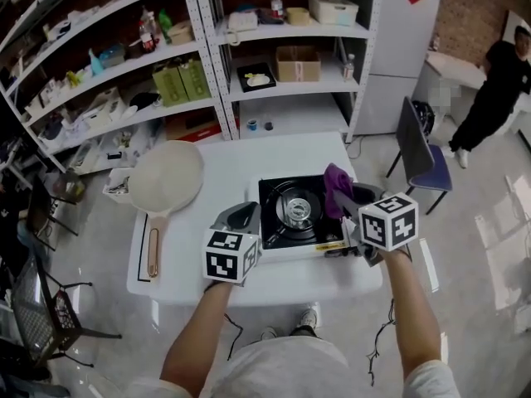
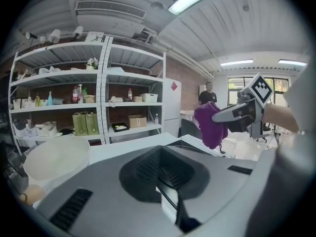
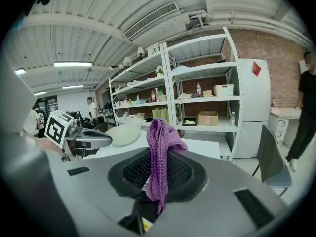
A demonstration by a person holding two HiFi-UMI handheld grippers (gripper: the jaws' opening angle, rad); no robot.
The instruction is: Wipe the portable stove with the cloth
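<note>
The portable stove (image 1: 292, 212), black-topped with a round burner, sits on the white table (image 1: 224, 272) near its front edge. My right gripper (image 1: 348, 199) is shut on a purple knitted cloth (image 1: 335, 187) and holds it above the stove's right side. In the right gripper view the cloth (image 3: 160, 147) hangs out of the jaws of this gripper (image 3: 157, 184). My left gripper (image 1: 242, 215) hovers at the stove's left edge. Its jaws are shut with nothing between them (image 2: 167, 184). From the left gripper view the cloth (image 2: 210, 125) dangles off to the right.
A round white pan (image 1: 164, 179) with a wooden handle lies on the table's left part. White shelves (image 1: 124, 65) full of goods stand behind. A blue chair (image 1: 423, 152) is at the right, and a person (image 1: 496, 89) stands beyond it. A black chair (image 1: 46, 305) is at the left.
</note>
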